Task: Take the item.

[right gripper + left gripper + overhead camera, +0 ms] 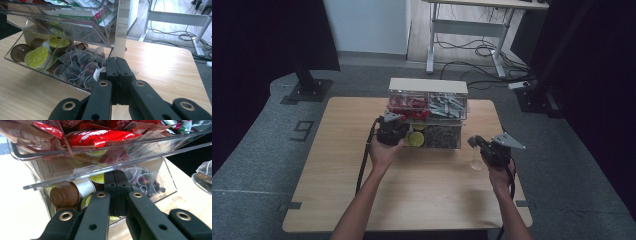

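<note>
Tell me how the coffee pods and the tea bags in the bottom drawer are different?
The coffee pods are round cups with green or brown tops; the tea bags are see-through pouches with strings. The pods lie left, the tea bags right, in the right gripper view. Both share the clear bottom drawer.

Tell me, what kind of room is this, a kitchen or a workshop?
Probably a lab or recording studio rather than a kitchen: dark curtains flank the light wooden table, a white-legged desk with loose cables stands behind on grey carpet, and a clear plastic organiser of coffee capsules and tea bags sits as a prop.
</note>
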`<state>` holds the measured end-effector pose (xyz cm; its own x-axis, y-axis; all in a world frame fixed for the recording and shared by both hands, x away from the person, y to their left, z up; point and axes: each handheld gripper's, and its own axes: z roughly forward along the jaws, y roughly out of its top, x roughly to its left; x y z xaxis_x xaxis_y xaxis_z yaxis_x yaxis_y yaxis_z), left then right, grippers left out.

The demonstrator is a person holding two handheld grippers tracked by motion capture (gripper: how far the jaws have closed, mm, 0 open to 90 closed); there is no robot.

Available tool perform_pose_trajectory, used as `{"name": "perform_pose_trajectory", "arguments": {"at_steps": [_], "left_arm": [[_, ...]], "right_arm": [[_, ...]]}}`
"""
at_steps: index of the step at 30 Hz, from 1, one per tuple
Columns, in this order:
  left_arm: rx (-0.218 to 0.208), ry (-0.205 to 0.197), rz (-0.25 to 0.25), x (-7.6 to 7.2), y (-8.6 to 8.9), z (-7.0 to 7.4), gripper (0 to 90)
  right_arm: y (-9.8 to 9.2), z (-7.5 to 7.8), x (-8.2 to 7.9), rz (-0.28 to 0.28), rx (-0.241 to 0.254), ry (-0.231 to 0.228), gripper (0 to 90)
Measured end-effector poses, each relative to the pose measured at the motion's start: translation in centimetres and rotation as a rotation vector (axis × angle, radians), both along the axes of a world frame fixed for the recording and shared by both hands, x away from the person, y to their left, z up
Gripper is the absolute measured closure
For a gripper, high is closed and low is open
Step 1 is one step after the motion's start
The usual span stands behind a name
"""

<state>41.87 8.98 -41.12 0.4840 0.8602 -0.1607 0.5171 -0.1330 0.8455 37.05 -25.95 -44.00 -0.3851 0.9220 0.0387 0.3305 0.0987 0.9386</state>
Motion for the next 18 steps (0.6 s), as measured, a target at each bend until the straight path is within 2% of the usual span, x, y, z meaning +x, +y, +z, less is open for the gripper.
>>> {"name": "perform_pose_trajectory", "arguments": {"at_steps": [18], "left_arm": [[0.005,-0.001,0.002,0.0,0.0,0.0,90.0]], "right_arm": [[-1.8,-0.5,-0.5,-0.031,0.013,0.009,88.9]]}}
